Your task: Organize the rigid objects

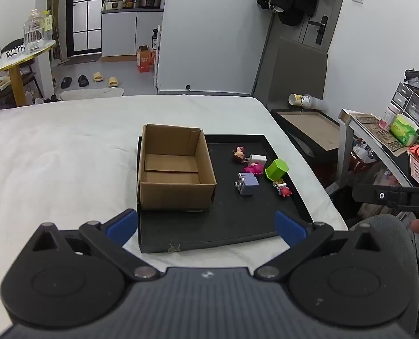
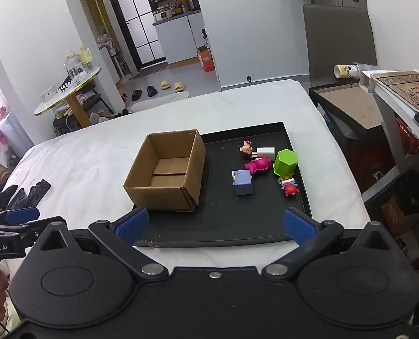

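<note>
A black tray (image 1: 226, 220) (image 2: 226, 226) lies on a white bed. On its left half stands an empty open cardboard box (image 1: 175, 169) (image 2: 167, 172). On its right half lie small toys: a green hexagonal cup (image 1: 276, 169) (image 2: 285, 162), a purple block (image 1: 247, 183) (image 2: 243, 181), a magenta figure (image 1: 254, 168) (image 2: 259, 164), a white charger (image 1: 257, 158) (image 2: 265, 152), a brown-headed figure (image 1: 239, 154) (image 2: 246, 148) and a red figure (image 1: 284, 190) (image 2: 290, 188). My left gripper (image 1: 206, 227) and right gripper (image 2: 215, 226) hover open at the tray's near edge, holding nothing.
The white bed (image 1: 68, 155) stretches left and beyond the tray. A second cardboard box (image 1: 308, 130) and a cluttered metal shelf (image 1: 379, 141) stand to the right. Black gloves (image 2: 25, 195) lie on the bed at the left. A round table (image 1: 14, 59) stands far left.
</note>
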A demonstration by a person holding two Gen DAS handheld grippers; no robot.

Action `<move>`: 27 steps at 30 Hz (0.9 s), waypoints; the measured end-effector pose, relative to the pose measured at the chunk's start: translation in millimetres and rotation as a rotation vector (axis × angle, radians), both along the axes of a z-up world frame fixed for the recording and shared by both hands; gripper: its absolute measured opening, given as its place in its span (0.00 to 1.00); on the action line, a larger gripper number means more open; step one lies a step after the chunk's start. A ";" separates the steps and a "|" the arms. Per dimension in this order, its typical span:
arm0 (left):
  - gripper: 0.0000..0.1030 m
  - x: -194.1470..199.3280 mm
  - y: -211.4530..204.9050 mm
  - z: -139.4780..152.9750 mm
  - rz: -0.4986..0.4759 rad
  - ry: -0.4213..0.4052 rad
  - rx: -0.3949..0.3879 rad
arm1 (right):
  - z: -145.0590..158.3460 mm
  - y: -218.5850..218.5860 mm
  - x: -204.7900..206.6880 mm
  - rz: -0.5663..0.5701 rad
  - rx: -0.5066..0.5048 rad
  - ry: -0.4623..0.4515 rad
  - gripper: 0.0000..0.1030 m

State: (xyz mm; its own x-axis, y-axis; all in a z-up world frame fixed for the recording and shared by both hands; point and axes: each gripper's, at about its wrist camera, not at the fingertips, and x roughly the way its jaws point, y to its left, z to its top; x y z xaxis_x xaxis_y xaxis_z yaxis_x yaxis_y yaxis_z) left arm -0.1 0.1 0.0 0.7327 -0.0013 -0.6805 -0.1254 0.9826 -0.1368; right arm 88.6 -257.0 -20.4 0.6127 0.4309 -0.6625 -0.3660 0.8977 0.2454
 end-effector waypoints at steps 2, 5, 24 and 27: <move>1.00 -0.1 0.2 -0.2 0.000 -0.001 -0.001 | 0.4 0.1 0.1 0.001 0.002 -0.002 1.00; 1.00 -0.4 0.7 -0.5 -0.003 -0.004 -0.007 | 1.2 -0.1 -0.4 -0.001 0.007 -0.009 1.00; 1.00 -3.4 2.2 3.2 -0.005 -0.013 -0.011 | 1.6 1.9 0.1 0.012 -0.005 -0.012 1.00; 1.00 -3.6 3.6 2.9 -0.002 -0.011 -0.015 | -0.1 2.9 -0.1 0.017 -0.017 -0.010 1.00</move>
State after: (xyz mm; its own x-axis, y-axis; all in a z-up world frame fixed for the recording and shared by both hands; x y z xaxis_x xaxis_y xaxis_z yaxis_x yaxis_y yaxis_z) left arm -3.6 3.6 2.9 0.7403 -0.0126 -0.6721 -0.1222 0.9807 -0.1529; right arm 88.5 -254.1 -20.5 0.6118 0.4304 -0.6637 -0.3840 0.8951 0.2265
